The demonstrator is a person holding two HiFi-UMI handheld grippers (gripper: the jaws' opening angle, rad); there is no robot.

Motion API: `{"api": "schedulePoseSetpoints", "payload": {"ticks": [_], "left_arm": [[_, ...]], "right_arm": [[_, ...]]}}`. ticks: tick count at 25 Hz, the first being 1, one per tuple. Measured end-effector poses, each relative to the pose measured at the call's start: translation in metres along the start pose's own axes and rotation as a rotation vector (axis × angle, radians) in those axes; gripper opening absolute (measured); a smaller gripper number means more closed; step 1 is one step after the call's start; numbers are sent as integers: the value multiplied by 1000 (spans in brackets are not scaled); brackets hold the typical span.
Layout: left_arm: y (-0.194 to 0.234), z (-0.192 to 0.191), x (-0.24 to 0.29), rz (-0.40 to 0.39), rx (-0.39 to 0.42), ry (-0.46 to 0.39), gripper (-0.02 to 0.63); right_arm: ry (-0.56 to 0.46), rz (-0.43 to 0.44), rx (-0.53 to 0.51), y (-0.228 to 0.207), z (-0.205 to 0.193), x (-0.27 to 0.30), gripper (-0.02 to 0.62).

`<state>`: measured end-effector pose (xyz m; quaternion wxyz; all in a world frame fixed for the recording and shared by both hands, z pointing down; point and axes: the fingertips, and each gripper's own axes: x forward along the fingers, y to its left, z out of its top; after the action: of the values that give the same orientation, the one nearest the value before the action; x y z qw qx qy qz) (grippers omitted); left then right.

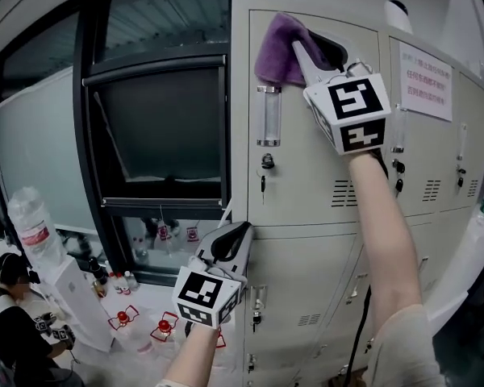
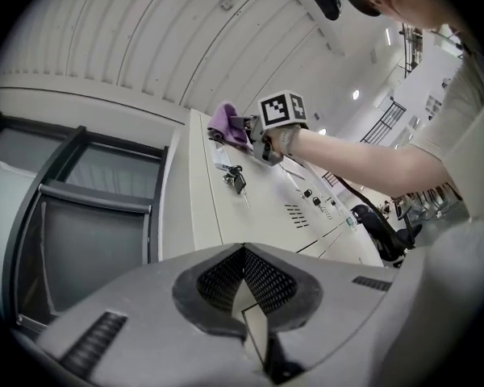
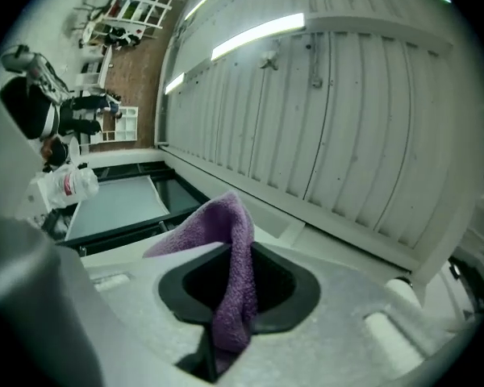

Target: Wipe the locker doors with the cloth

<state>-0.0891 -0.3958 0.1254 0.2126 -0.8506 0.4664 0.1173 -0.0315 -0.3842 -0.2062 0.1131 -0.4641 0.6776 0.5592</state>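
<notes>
**Left gripper (image 1: 228, 243) idle low, right gripper (image 1: 305, 53) holding the cloth (image 1: 276, 48) high on the locker door (image 1: 323, 156)**

Left gripper sits nearest, low in the head view. Its jaws are pressed together with nothing between them. It hangs in front of the seam between the upper and lower doors, just beside the locker's left edge. Left of it stands a dark window (image 1: 157, 135).

Above it, the purple cloth lies against the upper door's top left corner, close to the top edge. The right gripper's jaws are clamped on a fold of it, and loose cloth spills out past the tips.

Below the cloth, a clear label holder (image 1: 268, 115) and a keyed lock (image 1: 266, 164) run down the door's left side. The middle of the door is bare, with vent slots (image 1: 344, 192) lower down.

Further right, the next door carries a paper notice (image 1: 426, 81).
</notes>
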Motion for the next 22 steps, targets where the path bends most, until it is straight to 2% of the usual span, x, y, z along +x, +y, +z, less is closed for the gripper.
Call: {"api": "schedulePoseSetpoints", "payload": {"ticks": [5,8,11,16,22], "left_arm": [[2,-1,-1,-8,4,2,-2],[5,-1,1,-11,4,3,-2],[6,-1,2,-8,16,4,-2],[12,3,-1,3,9,-17,-2],[12,5,-1,8,19,-20,-2]], "right_arm": [[46,-19,-264,9,13,37,54],[50,-19,-354,16,19,52,51],[44,0,-377,18,24,61,49],[42,68,-353,18,27,67,49],[82,56,-333,-6,16,58,48]]}}
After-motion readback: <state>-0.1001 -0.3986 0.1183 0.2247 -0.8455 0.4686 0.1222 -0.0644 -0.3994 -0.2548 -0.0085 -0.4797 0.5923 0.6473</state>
